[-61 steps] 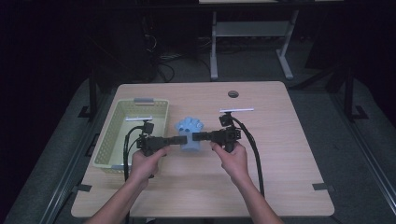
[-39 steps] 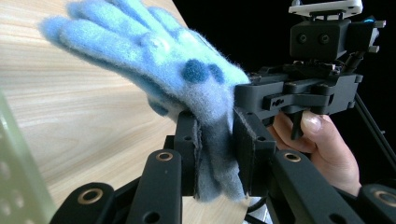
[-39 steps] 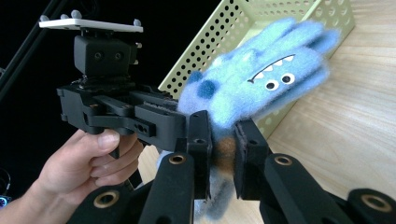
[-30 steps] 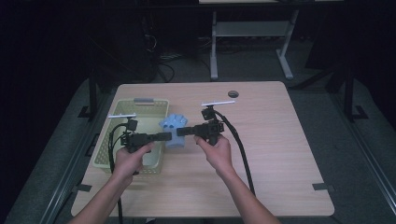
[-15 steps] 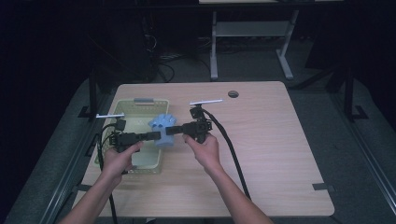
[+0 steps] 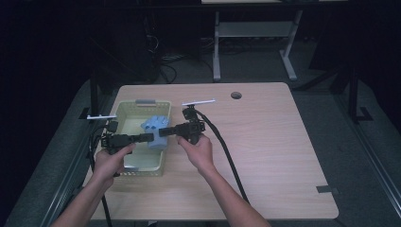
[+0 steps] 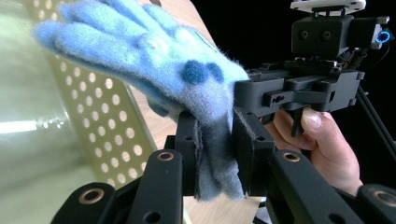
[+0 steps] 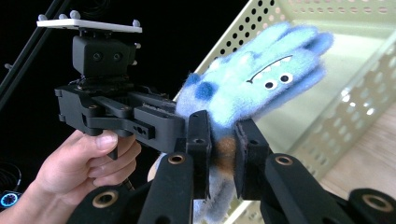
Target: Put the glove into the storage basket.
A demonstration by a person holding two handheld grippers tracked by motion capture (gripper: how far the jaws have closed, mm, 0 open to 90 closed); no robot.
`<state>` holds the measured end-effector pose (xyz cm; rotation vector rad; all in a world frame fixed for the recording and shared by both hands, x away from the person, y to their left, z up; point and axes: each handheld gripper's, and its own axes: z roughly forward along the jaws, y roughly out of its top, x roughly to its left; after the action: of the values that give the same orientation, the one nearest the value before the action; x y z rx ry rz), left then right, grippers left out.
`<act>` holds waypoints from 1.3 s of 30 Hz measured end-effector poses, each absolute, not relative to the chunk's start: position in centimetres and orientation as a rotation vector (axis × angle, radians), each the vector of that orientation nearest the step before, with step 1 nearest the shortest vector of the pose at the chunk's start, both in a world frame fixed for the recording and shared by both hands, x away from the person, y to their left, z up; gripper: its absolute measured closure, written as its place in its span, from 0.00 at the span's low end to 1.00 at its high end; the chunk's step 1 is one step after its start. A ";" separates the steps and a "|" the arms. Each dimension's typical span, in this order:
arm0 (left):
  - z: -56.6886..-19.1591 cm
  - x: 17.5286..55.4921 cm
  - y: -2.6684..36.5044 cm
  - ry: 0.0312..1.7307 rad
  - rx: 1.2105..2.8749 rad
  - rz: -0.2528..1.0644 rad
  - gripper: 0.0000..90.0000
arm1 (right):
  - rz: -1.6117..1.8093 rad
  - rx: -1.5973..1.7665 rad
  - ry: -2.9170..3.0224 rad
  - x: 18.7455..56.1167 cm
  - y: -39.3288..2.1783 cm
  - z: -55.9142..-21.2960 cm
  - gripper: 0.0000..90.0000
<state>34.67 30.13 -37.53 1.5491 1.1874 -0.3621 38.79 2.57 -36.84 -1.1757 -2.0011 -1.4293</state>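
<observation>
A fuzzy light-blue glove [image 6: 155, 126] with a monster face hangs over the right part of a pale green perforated basket [image 6: 120, 113] at the table's left. My left gripper [image 6: 150, 137] reaches in from the left and is shut on the glove's cuff; in the left gripper view its pads pinch the glove [image 7: 154, 60] at the cuff [image 7: 217, 135]. From the right, my right gripper [image 6: 163, 131] is shut on the same cuff end. The right gripper view shows the glove [image 8: 252, 88] clamped between its pads [image 8: 222, 140], with the basket [image 8: 355, 60] behind.
The wooden table [image 6: 265, 142] stretches bare to the right of the basket. A round cable hole [image 6: 236, 95] lies near the far edge and a tape mark [image 6: 327, 189] near the front right corner. The right gripper's cable [image 6: 227, 151] trails across the table.
Both hands have carried the glove leftward from the table's middle to above the basket, both grippers staying shut on it.
</observation>
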 end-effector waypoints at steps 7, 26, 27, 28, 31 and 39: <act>-37.4 34.8 31.4 1.200 1.546 -0.358 0.81 | -1.429 -1.166 -2.009 39.0 3.9 -36.7 0.87; -38.3 35.8 33.9 1.263 1.563 -0.360 0.85 | -1.385 -1.183 -1.983 40.3 6.7 -38.5 0.87; -38.3 35.8 34.0 1.265 1.566 -0.360 0.85 | -1.381 -1.182 -1.983 40.4 6.9 -38.6 0.87; -38.4 35.9 34.1 1.266 1.570 -0.362 0.85 | -1.378 -1.184 -1.982 40.4 7.0 -38.7 0.86; -38.6 36.0 34.5 1.268 1.574 -0.357 0.85 | -1.366 -1.186 -1.986 40.7 7.5 -39.0 0.86; -39.2 36.1 35.4 1.293 1.574 -0.354 0.86 | -1.349 -1.201 -1.988 41.1 8.7 -39.6 0.86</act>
<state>36.11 35.41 -39.17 1.5739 1.2927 -0.3543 41.07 8.67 -39.63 -1.2010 -1.9878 -1.3493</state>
